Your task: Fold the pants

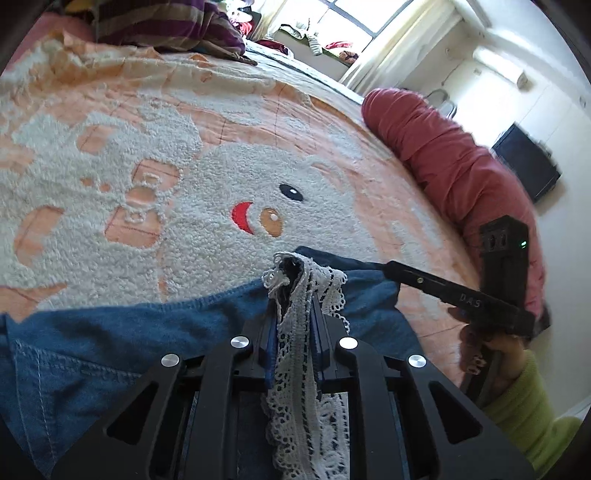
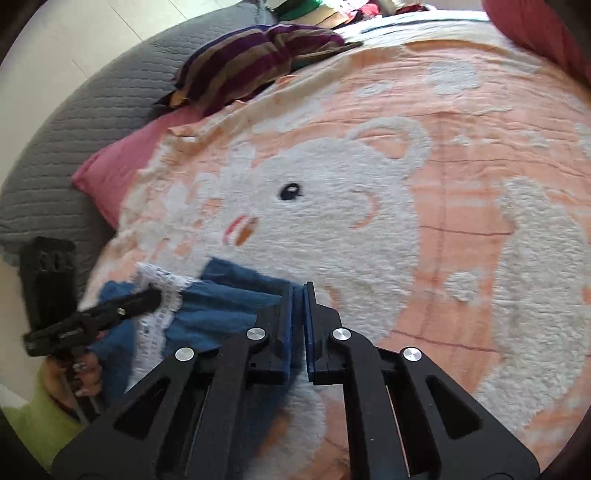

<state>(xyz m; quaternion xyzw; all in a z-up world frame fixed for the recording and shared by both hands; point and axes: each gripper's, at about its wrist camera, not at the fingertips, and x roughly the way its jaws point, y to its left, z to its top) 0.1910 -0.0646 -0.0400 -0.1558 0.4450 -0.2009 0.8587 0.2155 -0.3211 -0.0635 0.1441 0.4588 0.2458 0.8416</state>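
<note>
While the blue denim pants (image 1: 110, 332) are spread on the peach-and-white fleecy blanket (image 1: 221, 122), their white lace hem (image 1: 295, 354) is clamped by the left gripper (image 1: 293, 273); denim is pinched in the nearly closed right gripper (image 2: 298, 291).

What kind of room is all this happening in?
Most likely a bedroom at home. The pants lie on a bed covered by a fluffy peach blanket with a white animal design, a striped pillow sits near its edge, and a curtained window lights the room.
</note>
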